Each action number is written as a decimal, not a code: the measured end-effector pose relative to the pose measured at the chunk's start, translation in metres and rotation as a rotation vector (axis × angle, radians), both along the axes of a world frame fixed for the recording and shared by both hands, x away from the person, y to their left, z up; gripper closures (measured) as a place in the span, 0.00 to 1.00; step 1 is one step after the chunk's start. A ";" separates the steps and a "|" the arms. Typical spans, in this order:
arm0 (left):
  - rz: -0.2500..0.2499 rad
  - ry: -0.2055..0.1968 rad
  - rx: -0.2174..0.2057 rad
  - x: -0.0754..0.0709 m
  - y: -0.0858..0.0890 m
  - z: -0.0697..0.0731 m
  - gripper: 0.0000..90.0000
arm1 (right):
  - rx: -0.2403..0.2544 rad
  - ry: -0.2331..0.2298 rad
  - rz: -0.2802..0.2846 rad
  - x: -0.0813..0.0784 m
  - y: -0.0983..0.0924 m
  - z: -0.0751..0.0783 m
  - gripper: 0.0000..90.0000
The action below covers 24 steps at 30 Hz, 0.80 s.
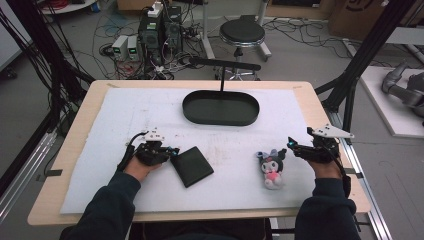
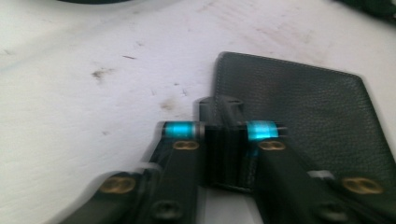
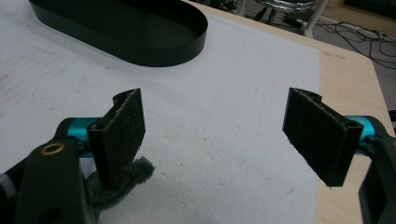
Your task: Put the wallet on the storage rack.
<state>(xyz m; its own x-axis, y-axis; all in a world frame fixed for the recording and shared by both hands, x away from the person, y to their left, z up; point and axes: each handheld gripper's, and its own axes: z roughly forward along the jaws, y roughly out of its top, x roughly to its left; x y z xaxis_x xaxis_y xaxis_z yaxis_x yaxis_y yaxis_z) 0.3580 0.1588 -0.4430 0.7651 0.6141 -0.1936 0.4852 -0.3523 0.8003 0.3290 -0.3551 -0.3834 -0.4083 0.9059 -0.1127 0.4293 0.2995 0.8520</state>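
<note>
A dark leather wallet [image 1: 191, 166] lies flat on the white mat, left of centre. My left gripper [image 1: 172, 150] rests at the wallet's left corner. In the left gripper view its jaws [image 2: 223, 109] stand shut, pads together, with the tips over the wallet's [image 2: 303, 107] left edge; I cannot tell whether the edge is pinched. A small black and pink plush toy [image 1: 271, 167] lies right of centre. My right gripper [image 1: 292, 145] hovers just to its right, open [image 3: 224, 126] with nothing between the pads. A fuzzy dark bit of the plush [image 3: 135, 172] shows under its left pad.
A black oval tray [image 1: 220, 121] stands empty at the back middle of the mat, seen again as the tray [image 3: 140, 51] in the right gripper view. The wooden table edge [image 1: 325, 115] runs close on the right. A stool [image 1: 242, 32] and cables lie beyond the table.
</note>
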 end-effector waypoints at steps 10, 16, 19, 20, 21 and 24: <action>0.037 0.142 -0.068 0.006 0.004 -0.009 0.46 | -0.004 0.005 0.007 0.000 0.001 -0.001 0.24; -0.078 0.062 0.007 -0.003 -0.011 -0.008 0.58 | -0.005 0.008 0.007 0.001 0.002 -0.002 0.24; -0.065 0.073 -0.006 -0.003 -0.010 -0.008 0.61 | -0.005 0.010 0.008 0.002 0.003 -0.002 0.24; -0.044 0.088 -0.029 -0.001 -0.008 -0.009 0.65 | -0.003 0.011 0.008 0.002 0.003 -0.002 0.24; -0.044 0.088 -0.029 -0.001 -0.008 -0.009 0.68 | -0.004 0.009 0.010 0.002 0.003 -0.002 0.24; -0.024 0.115 -0.069 0.001 -0.002 -0.009 0.75 | -0.006 0.004 0.008 0.002 0.003 -0.001 0.24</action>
